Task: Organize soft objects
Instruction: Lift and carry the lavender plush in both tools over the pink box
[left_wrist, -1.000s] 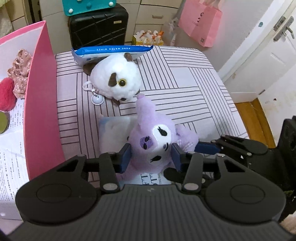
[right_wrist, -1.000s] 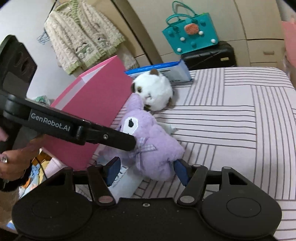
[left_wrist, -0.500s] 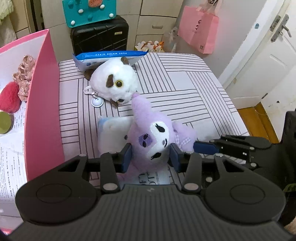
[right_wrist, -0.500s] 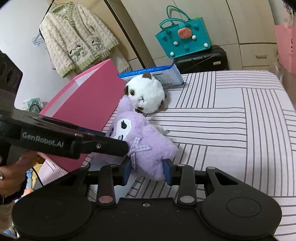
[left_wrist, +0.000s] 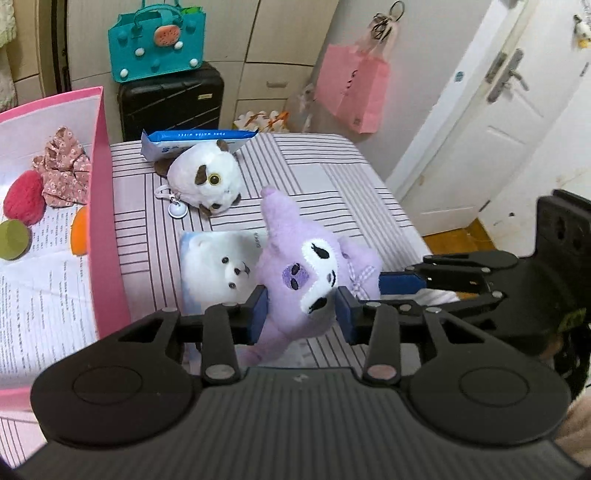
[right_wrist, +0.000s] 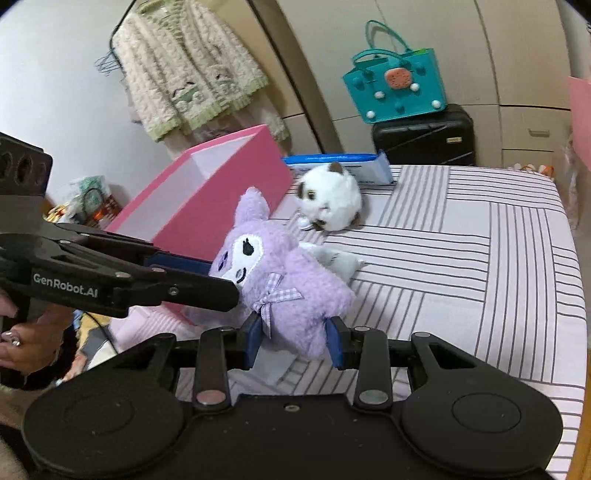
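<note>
Striped bed (left_wrist: 303, 173), pink box (left_wrist: 107, 206) at its left edge. Purple plush (left_wrist: 314, 273) gripped at both ends: left gripper (left_wrist: 301, 308) closing on head, right gripper (right_wrist: 293, 341) clamped on body. Step in hand: two-handed lift and carry. Next: swing over box wall, lower inside, release. White plush (left_wrist: 207, 181) left on bed.
</note>
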